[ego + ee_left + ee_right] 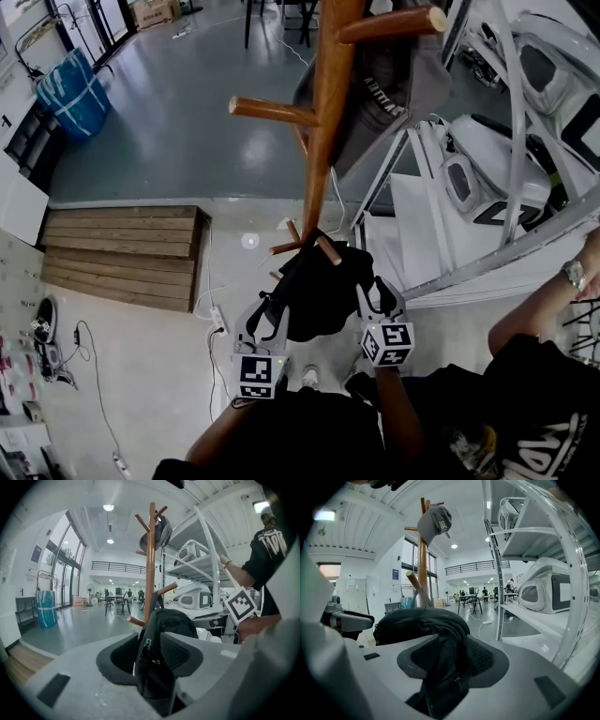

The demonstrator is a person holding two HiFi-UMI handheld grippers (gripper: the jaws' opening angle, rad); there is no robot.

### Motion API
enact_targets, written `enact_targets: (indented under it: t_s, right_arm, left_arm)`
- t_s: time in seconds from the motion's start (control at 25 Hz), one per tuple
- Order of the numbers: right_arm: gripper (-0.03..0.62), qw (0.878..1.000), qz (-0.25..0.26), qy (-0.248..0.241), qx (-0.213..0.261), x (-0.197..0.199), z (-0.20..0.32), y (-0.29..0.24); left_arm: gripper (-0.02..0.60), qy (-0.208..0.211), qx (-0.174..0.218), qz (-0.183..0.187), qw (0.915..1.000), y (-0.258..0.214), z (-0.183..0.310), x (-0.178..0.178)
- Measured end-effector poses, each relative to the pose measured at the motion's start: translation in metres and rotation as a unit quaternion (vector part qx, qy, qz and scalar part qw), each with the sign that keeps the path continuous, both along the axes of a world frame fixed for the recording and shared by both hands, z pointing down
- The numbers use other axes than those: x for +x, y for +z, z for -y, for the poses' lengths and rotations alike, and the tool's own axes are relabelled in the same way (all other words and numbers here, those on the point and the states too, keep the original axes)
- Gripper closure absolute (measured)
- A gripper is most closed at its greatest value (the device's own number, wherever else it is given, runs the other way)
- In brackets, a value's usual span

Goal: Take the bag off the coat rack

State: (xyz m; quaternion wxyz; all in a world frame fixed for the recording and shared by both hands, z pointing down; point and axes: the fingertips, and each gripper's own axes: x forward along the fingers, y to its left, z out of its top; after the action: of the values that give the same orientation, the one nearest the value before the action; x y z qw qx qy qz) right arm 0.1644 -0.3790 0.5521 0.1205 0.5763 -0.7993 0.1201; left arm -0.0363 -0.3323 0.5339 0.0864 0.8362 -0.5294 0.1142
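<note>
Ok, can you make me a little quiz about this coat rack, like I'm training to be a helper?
1. True or false: the cap hangs higher on the coat rack than the black bag.
2. What sits between the jaws of the left gripper and of the right gripper? A) the cap B) the black bag's fabric C) nothing at all
3. Fill in: the coat rack is made of ____.
Key: 1 true; 2 B; 3 wood.
</note>
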Motion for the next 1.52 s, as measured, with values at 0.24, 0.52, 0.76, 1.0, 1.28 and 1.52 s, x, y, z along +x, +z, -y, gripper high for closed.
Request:
enact_targets:
  t_s: [0.24, 0.52, 0.76, 1.0, 1.28, 1.52]
  right_arm:
    - [0.406, 1.0, -0.007, -0.004, -0.022, 0.002, 0.014, 0.019]
    - [0.399, 0.999, -0.013, -0.006, -0.039, 0.005, 0.023, 0.032]
    - [0.399, 0.999, -0.02, -0.002, -0.039, 0.007, 0.029, 0.038]
    - [0.399, 0.999, -0.023, 0.003, -0.037, 0.01, 0.037, 0.038]
    - [0.408, 0.999, -0.027, -0.006, -0.036, 0.009, 0.043, 0.041]
    - [0.463, 0.999, -0.037, -0.013, -0.033, 0.006, 0.039, 0.041]
  left_arm:
    - [0.419, 0.002, -0.018, 0.008, 0.9998, 0.013, 0.007, 0.004]
    - [0.399, 0.007, -0.033, 0.017, 0.9993, 0.027, 0.013, 0.008]
    - [0.399, 0.002, -0.038, 0.022, 0.999, 0.034, 0.021, 0.01]
    - [0.402, 0.011, -0.036, 0.035, 0.9987, 0.037, 0.024, 0.015]
    - [0.43, 0.01, -0.028, 0.032, 0.9991, 0.036, 0.025, 0.014]
    - [0.463, 0.006, -0.028, 0.019, 0.9994, 0.036, 0.026, 0.01]
